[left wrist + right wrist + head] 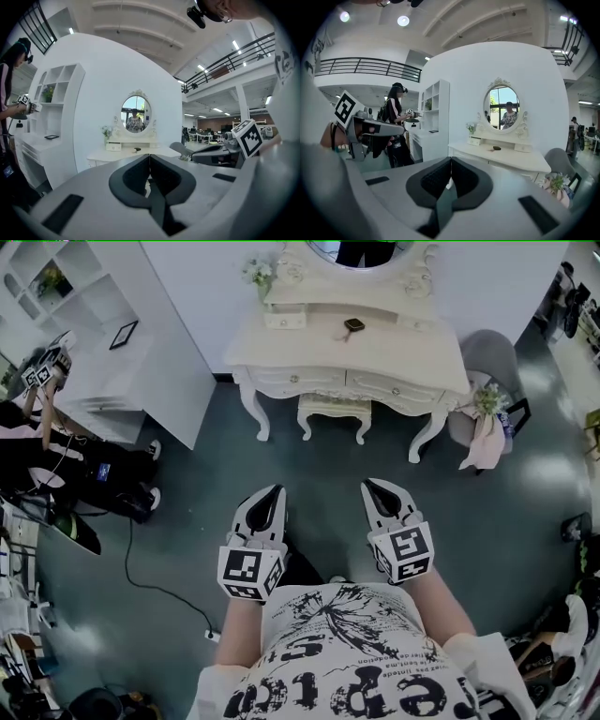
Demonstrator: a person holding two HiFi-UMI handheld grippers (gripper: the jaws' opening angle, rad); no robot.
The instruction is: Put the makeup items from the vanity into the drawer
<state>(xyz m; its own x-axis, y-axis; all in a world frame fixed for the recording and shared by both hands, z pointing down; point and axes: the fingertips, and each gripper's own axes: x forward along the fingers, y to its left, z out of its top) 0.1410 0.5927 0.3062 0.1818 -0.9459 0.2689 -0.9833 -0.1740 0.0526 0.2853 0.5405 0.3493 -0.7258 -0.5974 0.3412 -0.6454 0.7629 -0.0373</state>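
Note:
The cream vanity (pixel 375 357) stands far ahead of me, with its two drawers (pixel 295 379) closed. A small dark makeup item (pixel 352 324) lies on its top, below the oval mirror (pixel 136 111); it also shows as a dark makeup item (pixel 137 149) in the left gripper view and a dark makeup item (pixel 497 148) in the right gripper view. My left gripper (pixel 275 491) and right gripper (pixel 375 486) hang side by side over the floor, well short of the vanity. Both are shut with nothing between the jaws, as seen on the left gripper (pixel 149 157) and the right gripper (pixel 451 160).
A stool (pixel 334 412) is tucked under the vanity. A grey chair (pixel 489 357) with a flower bunch (pixel 487 401) stands to its right. A white shelf unit (pixel 112 343) fills the left, where another person (pixel 42 427) holds grippers. A cable (pixel 159 589) crosses the floor.

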